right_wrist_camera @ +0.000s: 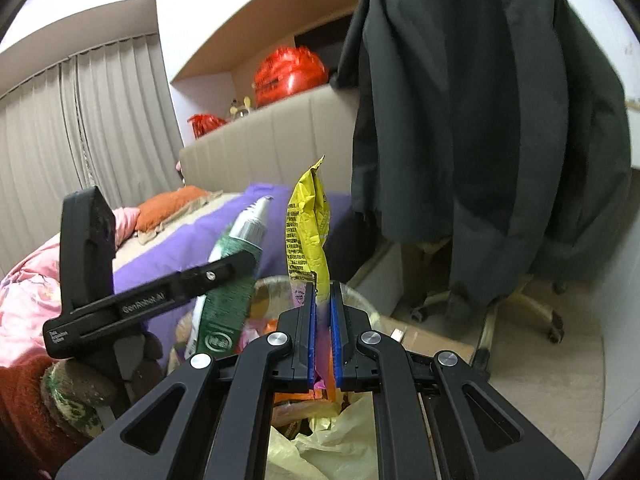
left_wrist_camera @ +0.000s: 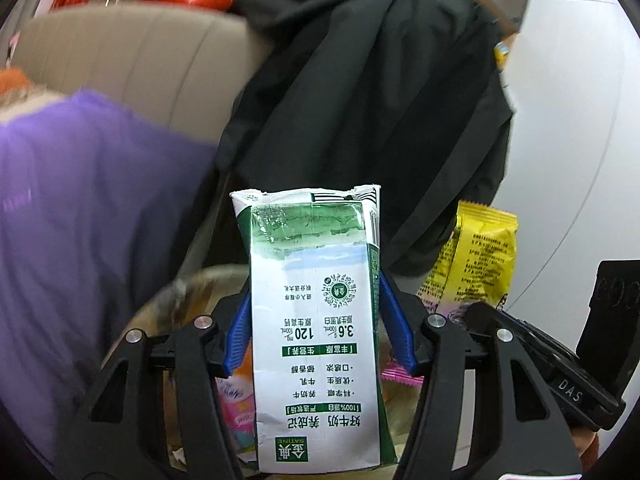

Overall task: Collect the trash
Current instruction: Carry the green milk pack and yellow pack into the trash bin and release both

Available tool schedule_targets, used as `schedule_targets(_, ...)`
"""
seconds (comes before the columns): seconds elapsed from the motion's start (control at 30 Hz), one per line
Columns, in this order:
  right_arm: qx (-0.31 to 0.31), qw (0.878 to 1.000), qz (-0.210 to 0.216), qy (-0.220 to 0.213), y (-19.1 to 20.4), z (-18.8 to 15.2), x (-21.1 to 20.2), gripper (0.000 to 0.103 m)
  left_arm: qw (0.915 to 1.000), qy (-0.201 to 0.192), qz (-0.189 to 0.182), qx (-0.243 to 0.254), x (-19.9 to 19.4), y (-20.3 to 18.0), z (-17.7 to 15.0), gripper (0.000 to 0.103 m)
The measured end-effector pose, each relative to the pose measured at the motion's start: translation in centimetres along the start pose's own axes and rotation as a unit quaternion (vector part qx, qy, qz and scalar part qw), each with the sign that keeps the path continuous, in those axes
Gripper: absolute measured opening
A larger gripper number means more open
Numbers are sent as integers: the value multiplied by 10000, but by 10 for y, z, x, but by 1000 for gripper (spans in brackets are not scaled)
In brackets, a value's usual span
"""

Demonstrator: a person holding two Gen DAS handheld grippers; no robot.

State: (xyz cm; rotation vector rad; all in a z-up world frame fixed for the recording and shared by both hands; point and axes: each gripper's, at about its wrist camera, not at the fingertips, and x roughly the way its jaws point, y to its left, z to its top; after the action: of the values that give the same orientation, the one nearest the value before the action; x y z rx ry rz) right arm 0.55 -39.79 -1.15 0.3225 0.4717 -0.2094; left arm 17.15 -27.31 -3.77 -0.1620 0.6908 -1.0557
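Observation:
My left gripper [left_wrist_camera: 316, 312] is shut on a white and green milk carton [left_wrist_camera: 316, 320], held upright over a trash bin [left_wrist_camera: 192, 280]. The carton also shows in the right wrist view [right_wrist_camera: 228, 280], with the left gripper's body across it. My right gripper [right_wrist_camera: 323, 292] is shut on a yellow snack wrapper [right_wrist_camera: 308, 232], which sticks up above its blue pads [right_wrist_camera: 313, 320]. The wrapper also shows in the left wrist view [left_wrist_camera: 480, 252]. Both grippers hang just above the bin [right_wrist_camera: 360, 300], which holds a yellowish bag liner [right_wrist_camera: 336, 440] and several colourful wrappers.
A bed with a purple blanket [right_wrist_camera: 192, 240] and pink quilt [right_wrist_camera: 24, 300] lies to the left. A dark jacket [right_wrist_camera: 480, 120] hangs over a swivel chair [right_wrist_camera: 520, 308] behind the bin. A cardboard piece [right_wrist_camera: 424, 336] lies on the floor. Curtains [right_wrist_camera: 80, 140] hang at far left.

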Motion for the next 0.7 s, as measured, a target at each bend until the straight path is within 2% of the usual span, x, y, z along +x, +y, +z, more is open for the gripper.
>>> schedule_targets(0.13,220,9991,169,320,-6,-12,30,8,9984,500,243,78,11,8,-16,54)
schedule_targets(0.23,301,9975,253,588,-6,-22,51,8,9966,759,260,170,12,8,-24,53)
schedule_targets(0.43,249,9955,179,899,-4,-34,69,8,9937,922,326,555,14,4,-34,53)
schedule_targets(0.7,281,9946,47,1002,-7,-40,65,8,9937,1045,200,359,23,5,-28,54)
